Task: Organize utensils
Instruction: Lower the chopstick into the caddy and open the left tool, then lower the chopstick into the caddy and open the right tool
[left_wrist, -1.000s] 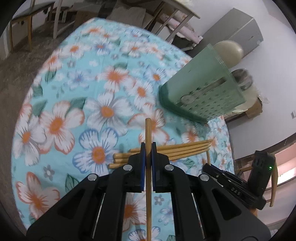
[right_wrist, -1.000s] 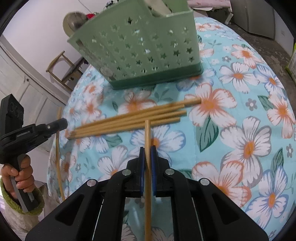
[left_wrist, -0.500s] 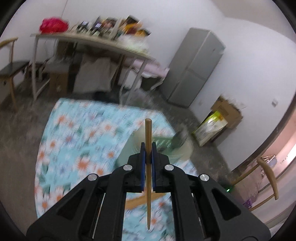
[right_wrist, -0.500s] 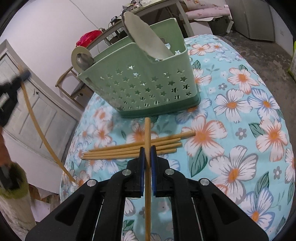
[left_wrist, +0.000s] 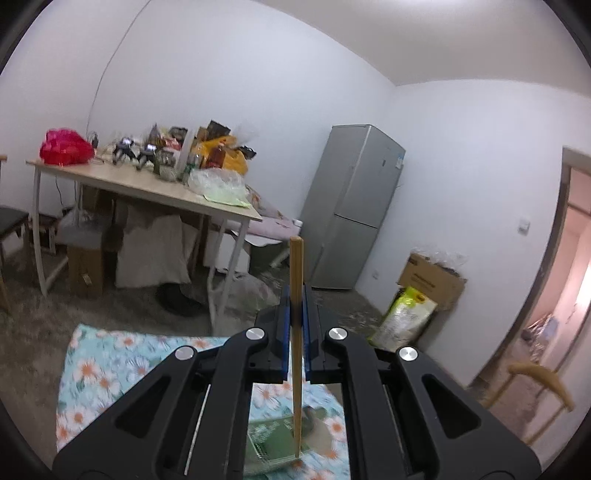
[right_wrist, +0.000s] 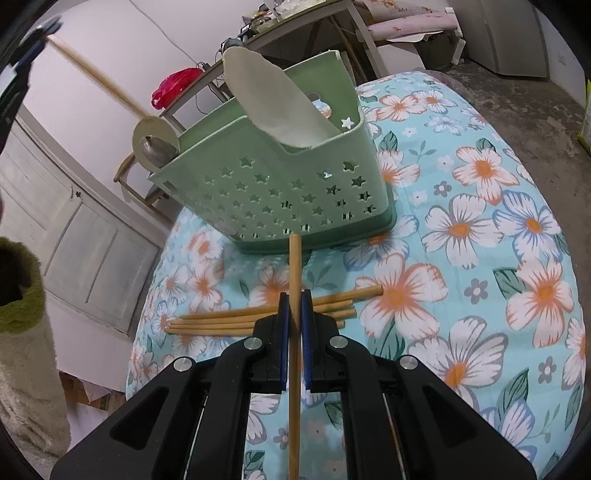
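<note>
Both jaws clench one chopstick each: left gripper (left_wrist: 294, 314) holds its chopstick (left_wrist: 296, 332) high above the green basket (right_wrist: 280, 188); right gripper (right_wrist: 293, 321) holds another (right_wrist: 294, 369) over loose chopsticks (right_wrist: 229, 320) on the floral surface (right_wrist: 480, 258).

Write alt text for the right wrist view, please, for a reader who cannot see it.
The right gripper is shut on a bamboo chopstick above a floral tablecloth. Ahead stands a green star-punched basket holding a pale scoop, with more loose chopsticks lying before it.
</note>
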